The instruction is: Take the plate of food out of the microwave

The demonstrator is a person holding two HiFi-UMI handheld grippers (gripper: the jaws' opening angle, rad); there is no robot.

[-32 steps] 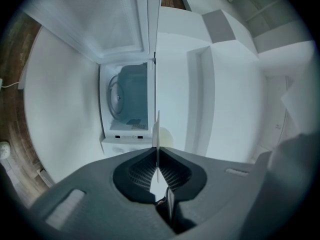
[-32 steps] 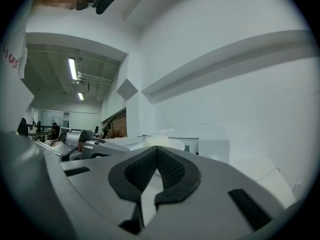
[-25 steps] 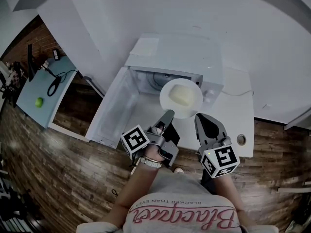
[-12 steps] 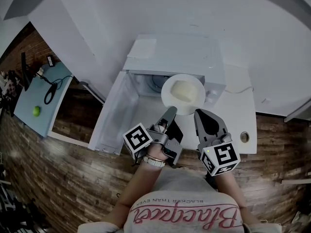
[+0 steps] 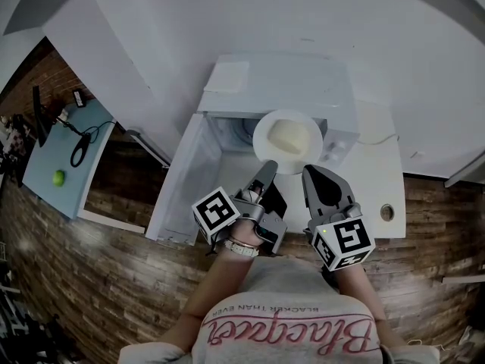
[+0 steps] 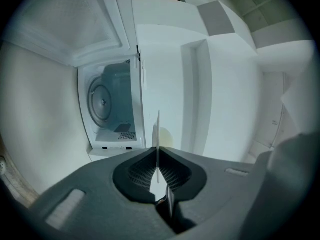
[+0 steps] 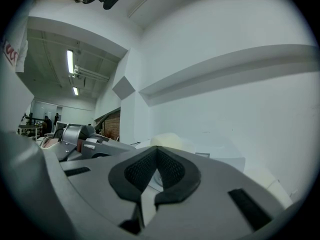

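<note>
A white bench carries a white microwave, whose door is swung wide open to the left. The cavity is bare in the left gripper view, with only its round turntable showing.

The plate is held in the air at the front of the opening, toward its right side, and touches neither the bench nor the door. A pale yellow lump of food lies in the middle of it.

The left hand-held gripper is clamped on the near rim of the plate. In its own view the rim runs edge-on between the two pads, which press on it from both sides.

The right hand-held gripper hangs just beside the plate on the right, jaws closed together with nothing between them. From the head view I cannot tell whether it touches the rim.
</note>
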